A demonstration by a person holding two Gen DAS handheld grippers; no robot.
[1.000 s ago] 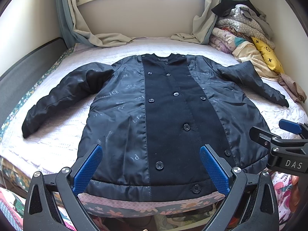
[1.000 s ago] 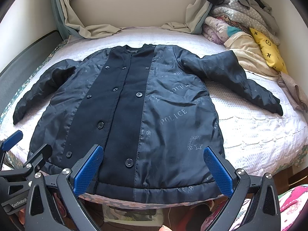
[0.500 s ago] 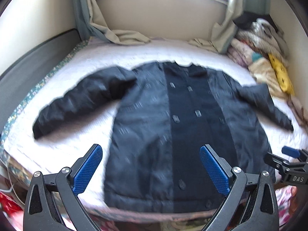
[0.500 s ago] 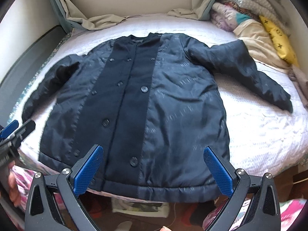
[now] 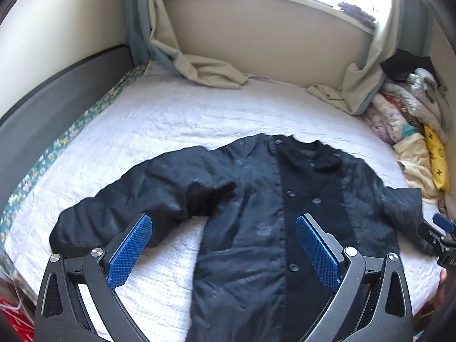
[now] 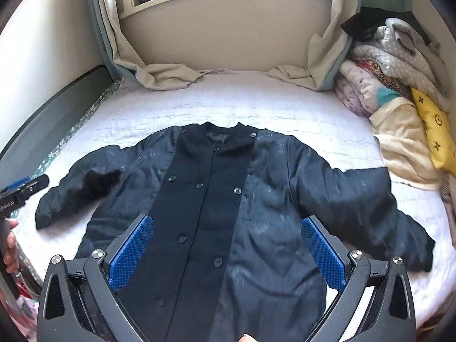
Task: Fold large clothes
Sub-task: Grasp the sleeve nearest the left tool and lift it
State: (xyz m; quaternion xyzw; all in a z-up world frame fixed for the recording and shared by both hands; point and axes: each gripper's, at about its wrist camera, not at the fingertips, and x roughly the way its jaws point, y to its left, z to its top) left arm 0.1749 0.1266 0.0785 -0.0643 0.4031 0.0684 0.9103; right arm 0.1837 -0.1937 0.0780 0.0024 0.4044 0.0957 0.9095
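Both grippers have swung in over the coat's sleeves.
Your left gripper (image 5: pixel 223 252) and right gripper (image 6: pixel 226 252), jaws wide and empty, now sit above the buttoned dark padded coat (image 6: pixel 228 199), no fold begun.

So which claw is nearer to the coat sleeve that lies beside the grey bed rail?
Left. The left claw hovers open right by that sleeve; the right claw, also open, hovers over the coat body, farther away.

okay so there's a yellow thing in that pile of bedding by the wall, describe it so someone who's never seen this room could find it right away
Start at the white bed under the window, then look to its right edge, where folded blankets are heaped against the wall. At the near end of that heap lies the yellow pillow, resting on a cream blanket. It alone is bright yellow with small dark cross-shaped marks.
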